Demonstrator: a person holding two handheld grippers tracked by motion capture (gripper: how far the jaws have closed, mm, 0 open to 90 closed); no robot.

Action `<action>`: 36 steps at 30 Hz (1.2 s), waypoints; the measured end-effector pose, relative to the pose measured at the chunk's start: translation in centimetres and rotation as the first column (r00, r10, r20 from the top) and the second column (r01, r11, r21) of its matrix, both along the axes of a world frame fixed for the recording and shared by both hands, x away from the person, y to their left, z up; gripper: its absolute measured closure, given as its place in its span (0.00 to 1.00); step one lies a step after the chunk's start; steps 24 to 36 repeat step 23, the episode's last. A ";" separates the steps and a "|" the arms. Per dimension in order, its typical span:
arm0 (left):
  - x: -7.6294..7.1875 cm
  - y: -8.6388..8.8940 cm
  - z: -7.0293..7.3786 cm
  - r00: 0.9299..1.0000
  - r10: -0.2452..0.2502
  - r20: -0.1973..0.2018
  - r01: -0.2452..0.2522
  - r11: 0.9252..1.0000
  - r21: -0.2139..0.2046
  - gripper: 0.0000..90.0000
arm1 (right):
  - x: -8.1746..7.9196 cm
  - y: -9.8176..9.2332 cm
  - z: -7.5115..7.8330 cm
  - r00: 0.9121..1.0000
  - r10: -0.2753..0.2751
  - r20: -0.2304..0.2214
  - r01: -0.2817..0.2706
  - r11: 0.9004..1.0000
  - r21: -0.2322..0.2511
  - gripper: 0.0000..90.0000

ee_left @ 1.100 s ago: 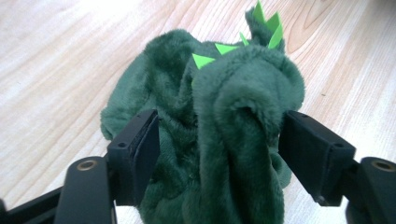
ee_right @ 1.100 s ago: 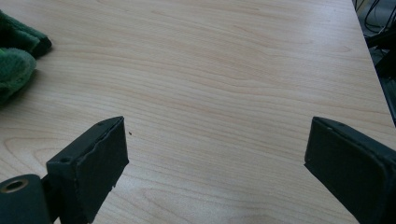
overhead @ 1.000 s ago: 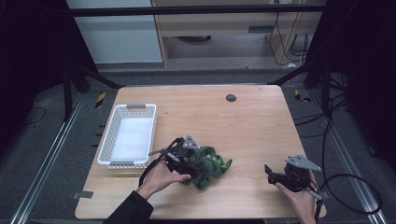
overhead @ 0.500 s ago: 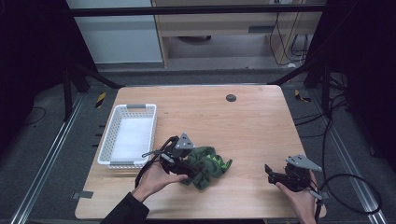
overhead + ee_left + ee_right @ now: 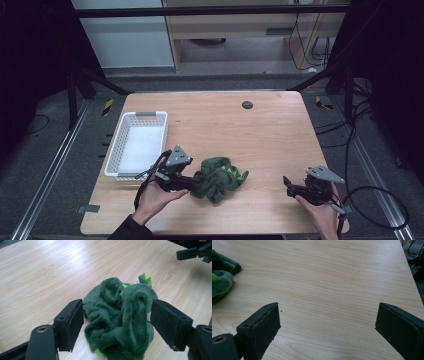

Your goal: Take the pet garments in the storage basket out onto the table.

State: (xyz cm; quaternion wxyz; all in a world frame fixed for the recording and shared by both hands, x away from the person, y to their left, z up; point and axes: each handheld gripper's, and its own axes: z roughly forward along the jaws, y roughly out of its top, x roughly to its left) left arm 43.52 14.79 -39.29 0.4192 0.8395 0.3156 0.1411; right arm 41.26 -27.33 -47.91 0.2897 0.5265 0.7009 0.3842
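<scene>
1. My left hand-held gripper sits low over the bench, near its front edge, with its jaws spread wide.
2. A crumpled green plush cloth lies on the bench between those jaws. In the left gripper view the left pad stands just beside its edge and the right pad is close against the raised fold, so I cannot tell whether either one presses on it.
3. The jaws have just been closing a little around the cloth.
4. In the high view the cloth lies just right of a white plastic basket, which stands at the bench's left edge.
5. My right hand-held gripper rests well apart to the right, near the front corner, jaws spread over bare wood.
</scene>
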 end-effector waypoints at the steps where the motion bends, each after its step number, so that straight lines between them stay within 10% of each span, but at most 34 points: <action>1: -0.1 0.3 -0.1 1.000 0.007 0.001 -0.007 1.000 -0.008 0.31 | 0.0 0.0 0.0 1.000 0.000 -0.001 0.000 1.000 0.000 0.06; 21: -2.3 6.8 -3.1 0.978 0.207 0.022 -0.204 0.974 -0.099 0.39 | -0.2 0.0 -0.1 1.000 0.004 0.002 -0.004 1.000 -0.004 0.07; 36: -2.6 7.3 -3.4 0.977 0.215 0.018 -0.212 0.973 -0.093 0.39 | -0.2 0.1 -0.1 1.000 0.010 0.002 -0.010 1.000 -0.007 0.07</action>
